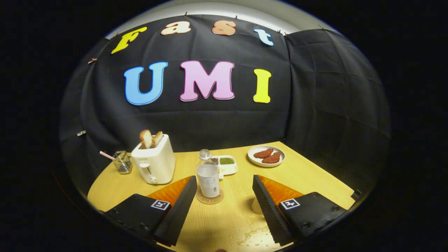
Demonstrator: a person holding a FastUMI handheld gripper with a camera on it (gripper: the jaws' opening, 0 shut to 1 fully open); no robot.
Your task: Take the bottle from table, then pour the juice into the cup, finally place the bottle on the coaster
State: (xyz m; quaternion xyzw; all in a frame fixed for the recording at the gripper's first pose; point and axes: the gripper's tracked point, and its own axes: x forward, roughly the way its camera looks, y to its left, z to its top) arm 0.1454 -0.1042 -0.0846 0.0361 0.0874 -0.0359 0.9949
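A clear glass bottle [208, 174] holding whitish juice stands upright on a round cork coaster [210, 198], just ahead of my left finger and toward the middle of the wooden table. My gripper [224, 189] is open, its two black fingers [182, 203] spread wide with nothing between them. The bottle sits near the left finger's tip, apart from it. A pale cup [256, 206] is mostly hidden behind the right finger. A puddle of spilled liquid [253, 238] lies on the table between the fingers, close to me.
A white toaster [154, 161] with two bread slices stands left of the bottle. Beside it sits a small glass holder [122, 162]. A white divided dish [226, 164] is behind the bottle. A plate [266, 156] with two reddish pieces is at the back right.
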